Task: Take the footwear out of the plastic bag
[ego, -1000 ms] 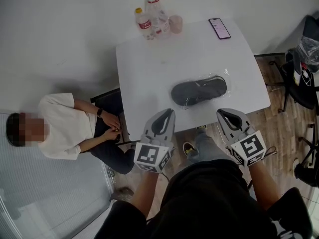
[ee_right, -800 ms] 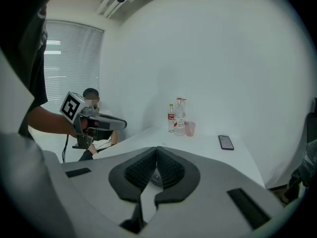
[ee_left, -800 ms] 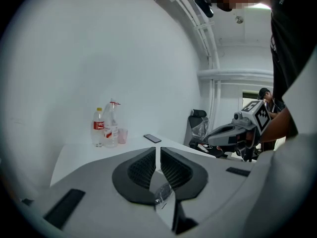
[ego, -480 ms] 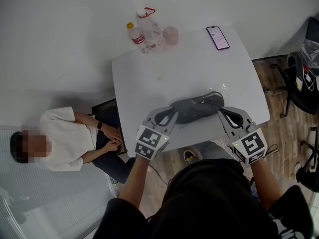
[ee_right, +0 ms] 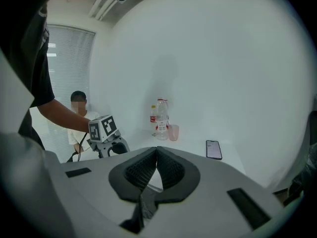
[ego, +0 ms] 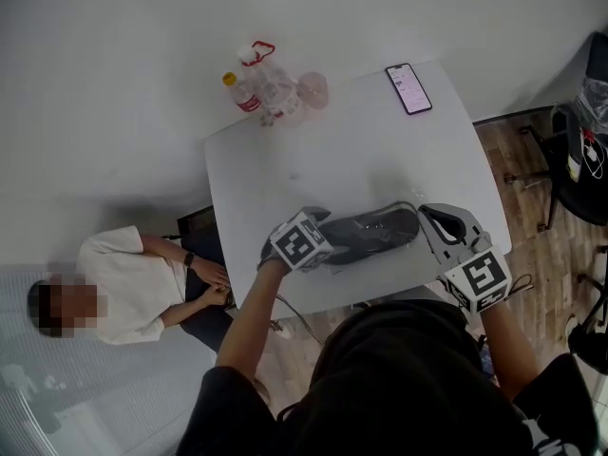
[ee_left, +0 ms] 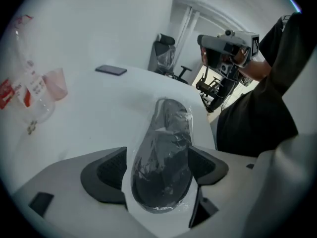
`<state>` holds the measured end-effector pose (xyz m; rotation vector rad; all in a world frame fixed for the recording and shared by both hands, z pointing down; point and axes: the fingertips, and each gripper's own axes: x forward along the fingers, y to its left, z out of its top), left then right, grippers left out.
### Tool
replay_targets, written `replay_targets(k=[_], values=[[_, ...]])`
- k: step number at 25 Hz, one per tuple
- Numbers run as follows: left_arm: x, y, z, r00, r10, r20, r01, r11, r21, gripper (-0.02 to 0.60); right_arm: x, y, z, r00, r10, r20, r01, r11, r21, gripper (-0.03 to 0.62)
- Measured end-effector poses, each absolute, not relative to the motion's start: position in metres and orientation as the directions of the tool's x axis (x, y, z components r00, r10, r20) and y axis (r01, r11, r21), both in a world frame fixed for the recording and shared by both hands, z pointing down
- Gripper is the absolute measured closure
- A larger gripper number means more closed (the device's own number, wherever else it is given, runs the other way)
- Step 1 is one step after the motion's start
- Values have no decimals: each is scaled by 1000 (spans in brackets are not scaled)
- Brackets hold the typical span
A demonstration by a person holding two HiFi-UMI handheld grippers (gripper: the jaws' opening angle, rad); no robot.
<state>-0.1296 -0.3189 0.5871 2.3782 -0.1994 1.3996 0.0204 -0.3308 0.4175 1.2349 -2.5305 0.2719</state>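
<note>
Dark footwear (ego: 372, 232) sealed in a clear plastic bag lies near the front edge of the white table (ego: 285, 160). My left gripper (ego: 328, 238) is at its left end, jaws opening, and the bagged footwear (ee_left: 166, 157) lies between the two pads without being pinched. My right gripper (ego: 432, 218) sits at the bag's right end with its jaws shut (ee_right: 157, 155); I see nothing clearly held between them. Each gripper shows in the other's view: the left gripper (ee_right: 104, 133) and the right gripper (ee_left: 225, 48).
A phone (ego: 408, 87) lies at the table's far right corner. Two bottles (ego: 256, 88) and a pink cup (ego: 312, 88) stand at the far left corner. A person in a white shirt (ego: 123, 288) sits left of the table. A dark chair (ego: 579, 150) stands to the right.
Both grippers moved forward from below the table edge to the bag's ends. The left gripper swung over the footwear's left end and its jaws came apart. The right one stayed shut.
</note>
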Motion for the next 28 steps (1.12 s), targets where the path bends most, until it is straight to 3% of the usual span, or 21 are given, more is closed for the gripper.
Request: replay_targets(k=[7, 19, 28], values=[[-121, -312, 621, 367, 227, 902, -249, -910, 330, 181, 53, -351, 430, -564, -743, 361, -807, 588, -51, 577], [-120, -306, 629, 378, 209, 902, -297, -895, 332, 175, 60, -369, 442, -580, -732, 357, -796, 602, -61, 577], [-115, -298, 616, 458, 259, 851, -288, -862, 418, 329, 77, -378, 450, -569, -718, 402, -791, 611, -29, 577]])
